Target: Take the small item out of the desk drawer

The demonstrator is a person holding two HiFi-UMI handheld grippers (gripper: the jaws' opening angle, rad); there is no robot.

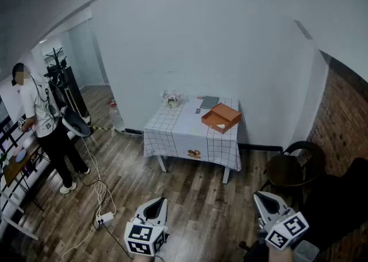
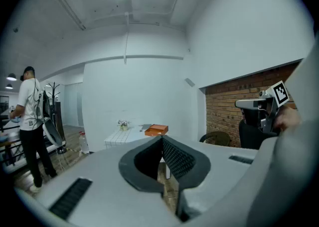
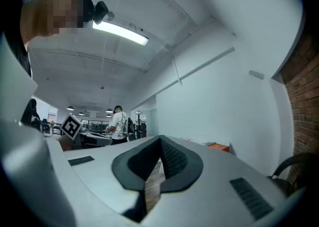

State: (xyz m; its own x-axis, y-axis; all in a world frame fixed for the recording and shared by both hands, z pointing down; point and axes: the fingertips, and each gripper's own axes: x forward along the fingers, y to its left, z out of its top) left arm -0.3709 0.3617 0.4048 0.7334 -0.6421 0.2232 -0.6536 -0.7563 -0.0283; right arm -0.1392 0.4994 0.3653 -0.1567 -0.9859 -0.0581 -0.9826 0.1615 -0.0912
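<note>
A small table [image 1: 172, 134] with a checked cloth stands against the white wall, far from me. On it lies an orange tray-like drawer [image 1: 221, 118], a dark flat item [image 1: 209, 102] and a small flower pot [image 1: 172, 100]. The orange drawer [image 2: 156, 130] also shows far off in the left gripper view, and as a sliver [image 3: 219, 146] in the right gripper view. My left gripper [image 1: 159, 204] and right gripper [image 1: 261, 199] hang low at the bottom of the head view, both shut and empty, well short of the table.
A person [image 1: 43, 123] stands at the left beside a desk, with cables and a power strip [image 1: 104, 219] on the wooden floor. A dark round chair [image 1: 290, 166] stands at the right by a brick wall [image 1: 342, 123]. A bottle [image 1: 116, 117] stands near the wall.
</note>
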